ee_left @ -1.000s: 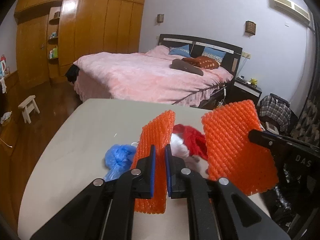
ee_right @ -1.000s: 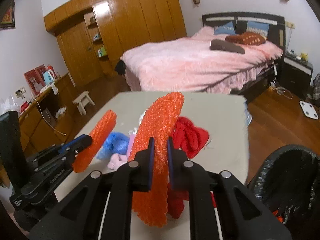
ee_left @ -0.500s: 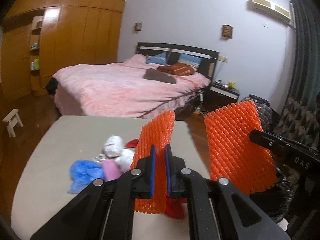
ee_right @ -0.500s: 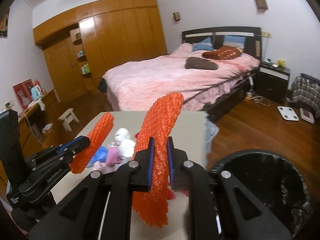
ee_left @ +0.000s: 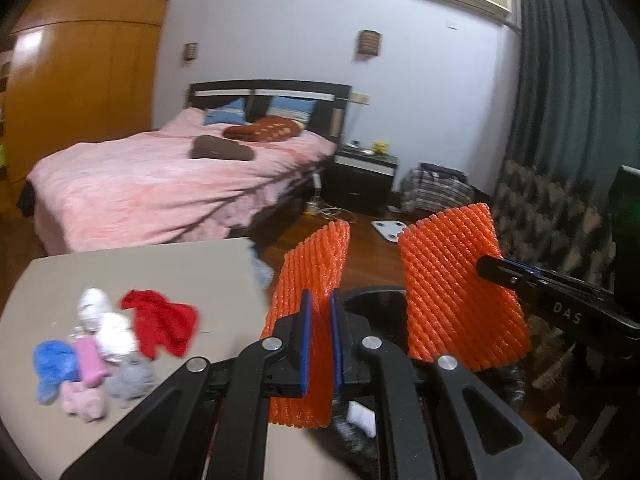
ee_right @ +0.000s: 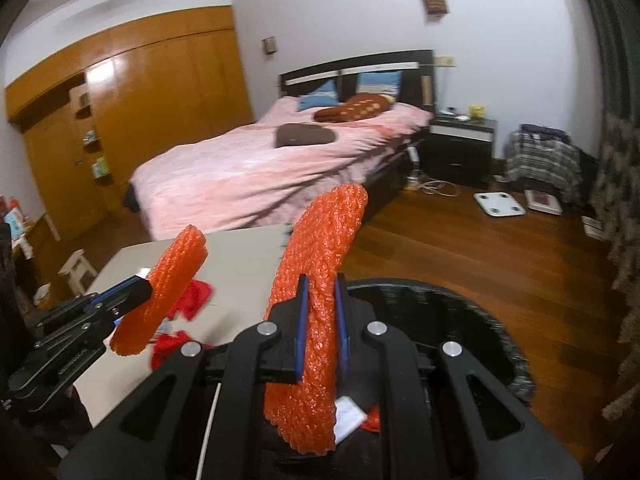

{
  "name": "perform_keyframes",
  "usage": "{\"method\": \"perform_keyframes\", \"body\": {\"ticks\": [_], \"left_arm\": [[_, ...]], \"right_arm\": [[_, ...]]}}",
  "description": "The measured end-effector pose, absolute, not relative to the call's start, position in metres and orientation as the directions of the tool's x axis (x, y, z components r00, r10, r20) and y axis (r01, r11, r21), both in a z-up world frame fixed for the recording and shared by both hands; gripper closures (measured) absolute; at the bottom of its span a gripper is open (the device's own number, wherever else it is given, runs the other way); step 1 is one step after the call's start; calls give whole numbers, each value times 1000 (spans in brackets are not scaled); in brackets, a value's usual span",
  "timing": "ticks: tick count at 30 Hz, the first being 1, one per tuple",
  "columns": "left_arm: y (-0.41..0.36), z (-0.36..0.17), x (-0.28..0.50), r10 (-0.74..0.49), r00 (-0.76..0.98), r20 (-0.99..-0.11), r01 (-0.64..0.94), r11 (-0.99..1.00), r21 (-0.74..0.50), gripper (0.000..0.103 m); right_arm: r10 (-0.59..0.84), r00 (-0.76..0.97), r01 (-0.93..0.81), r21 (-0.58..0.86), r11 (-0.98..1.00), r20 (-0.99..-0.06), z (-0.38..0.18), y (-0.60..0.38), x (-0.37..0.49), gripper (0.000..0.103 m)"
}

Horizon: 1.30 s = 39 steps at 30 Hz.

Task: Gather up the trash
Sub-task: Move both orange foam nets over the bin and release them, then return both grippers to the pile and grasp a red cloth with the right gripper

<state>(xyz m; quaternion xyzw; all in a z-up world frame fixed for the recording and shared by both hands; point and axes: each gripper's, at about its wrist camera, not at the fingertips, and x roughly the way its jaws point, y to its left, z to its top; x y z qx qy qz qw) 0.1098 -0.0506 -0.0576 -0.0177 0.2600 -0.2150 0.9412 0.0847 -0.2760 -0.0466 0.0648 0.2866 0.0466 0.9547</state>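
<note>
Each gripper (ee_left: 319, 344) (ee_right: 322, 330) squeezes an orange foam net (ee_left: 310, 280) (ee_right: 320, 280) by its middle. The nets look soft, light and squashy.

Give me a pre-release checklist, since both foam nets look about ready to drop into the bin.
1. Left gripper shut on its orange foam net: ok.
2. Right gripper shut on its orange foam net: ok.
3. Right net over the black trash bin: ok.
4. Left net clear of the table edge and over the bin: ok, though close to the edge.
5. Bin has room: cannot tell; some scraps lie inside.
6. Table cleared: not ok; red cloth and other scraps remain.
</note>
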Motion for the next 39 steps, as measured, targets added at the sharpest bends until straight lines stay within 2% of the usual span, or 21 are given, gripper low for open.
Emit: {"method": "perform_keyframes", "body": {"ticks": [6,17,18,21,25,27,29,31,32,34,39], "left_arm": [[-99,-67,121,-478,720,-503,461,871,-168,94],[-155,-90,138,-559,629,-540,548,812,-203,93],[-157,-92,138,-565,622,-542,553,807,-206,91],[-162,-94,139,-572,611,-547,560,801,-213,71],[-154,-97,141,-571,605,-555,547,804,-232,46],[-145,-98,142,-558,614,-558,531,815,-231,41],[-135,-98,140,-546,622,-561,517,825,-230,38],[-121,-95,138,-518,649,-557,491,844,-213,29],[-115,-93,136,-505,662,-553,481,853,-203,26],[-97,-89,133,-463,699,-545,447,878,-173,13],[-48,-79,124,-384,764,-519,364,920,-145,6]], "right_arm": [[51,824,36,141,989,-565,-65,-320,74,91],[-6,795,119,147,982,-607,-95,-358,68,88],[-11,792,123,143,982,-610,-97,-360,69,88],[-28,779,141,130,981,-626,-104,-363,72,81],[-40,775,151,124,981,-630,-109,-364,69,62],[-46,777,157,124,980,-628,-110,-363,68,55],[-64,786,176,123,977,-615,-107,-362,65,29],[-82,799,195,128,973,-596,-104,-359,60,12],[-86,806,199,131,971,-585,-102,-357,59,9],[-84,818,192,132,972,-569,-98,-349,56,7],[-39,837,133,133,982,-546,-86,-321,57,5]]}}
